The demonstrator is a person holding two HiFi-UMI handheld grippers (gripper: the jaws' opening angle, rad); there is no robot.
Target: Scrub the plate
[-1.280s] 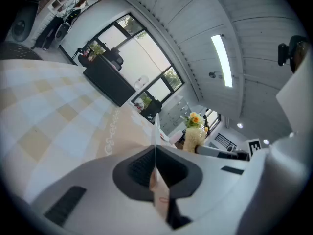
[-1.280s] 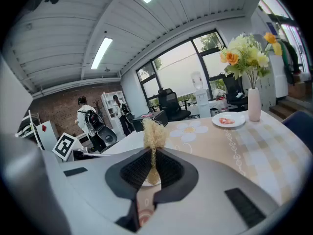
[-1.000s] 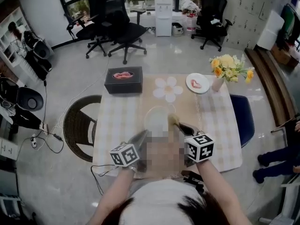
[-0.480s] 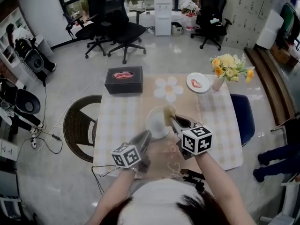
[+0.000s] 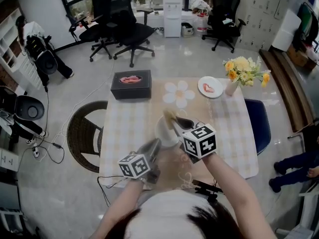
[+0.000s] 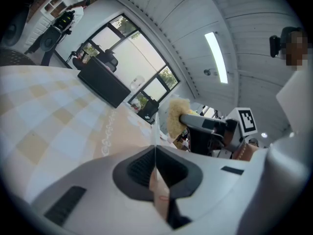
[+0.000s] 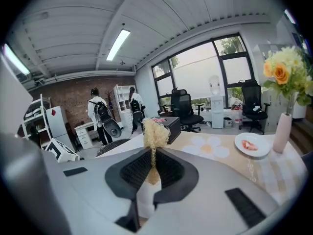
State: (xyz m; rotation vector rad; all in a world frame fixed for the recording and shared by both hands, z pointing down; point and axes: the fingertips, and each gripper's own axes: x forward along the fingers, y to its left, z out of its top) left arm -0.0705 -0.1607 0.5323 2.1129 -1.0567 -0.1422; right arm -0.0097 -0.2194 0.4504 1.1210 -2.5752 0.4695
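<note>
My left gripper (image 5: 155, 144) is shut on the near rim of a white plate (image 5: 162, 129), which it holds tilted up above the checked table (image 5: 122, 128). In the left gripper view the plate (image 6: 155, 133) shows only as a thin white edge between the shut jaws of that gripper (image 6: 155, 156). My right gripper (image 5: 176, 122) is shut on a scrubber (image 5: 168, 115) with a yellowish fibrous head, which lies over the plate's face and hides part of it. The right gripper view shows that scrubber (image 7: 155, 131) sticking out of the right gripper (image 7: 152, 169).
A black box (image 5: 131, 85) with pink contents stands at the table's far left. A flower-shaped mat (image 5: 178, 94), a small plate (image 5: 210, 88) with something red and a vase of flowers (image 5: 241, 71) are at the far right. A wicker chair (image 5: 84, 133) is left, a blue chair (image 5: 260, 126) right.
My right gripper has carried the scrubber left and away from me, from the plate's right side onto its face. The left gripper and plate have barely moved.
</note>
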